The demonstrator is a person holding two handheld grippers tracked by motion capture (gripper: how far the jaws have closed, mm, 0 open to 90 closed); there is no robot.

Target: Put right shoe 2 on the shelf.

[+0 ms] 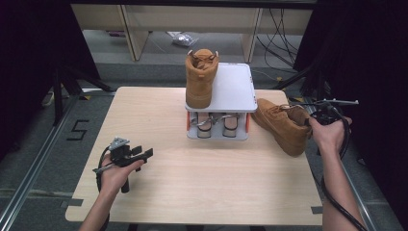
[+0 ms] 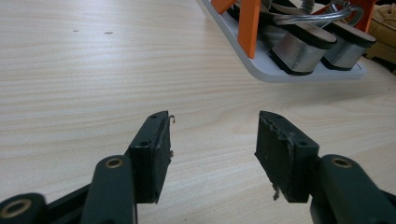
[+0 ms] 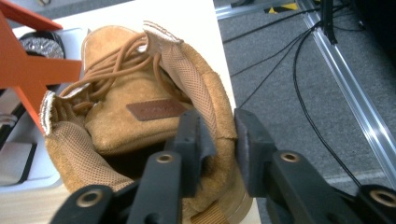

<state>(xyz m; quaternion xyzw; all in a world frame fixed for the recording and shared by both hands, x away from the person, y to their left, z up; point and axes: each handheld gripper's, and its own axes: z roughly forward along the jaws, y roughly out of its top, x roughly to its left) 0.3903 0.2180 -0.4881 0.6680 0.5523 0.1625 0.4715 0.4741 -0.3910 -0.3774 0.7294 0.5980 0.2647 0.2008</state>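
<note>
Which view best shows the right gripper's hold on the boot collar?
The right gripper view: the right gripper has its jaws clamped across the collar of the boot. The high view shows the boot whole, the grip behind the hand. The left gripper view catches its edge.

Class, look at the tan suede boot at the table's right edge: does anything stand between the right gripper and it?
Nothing visible does. The right gripper already has its jaws either side of the padded heel collar of the tan suede boot, one inside the opening, one outside. The white two-tier shoe rack sits to the boot's left, apart.
</note>
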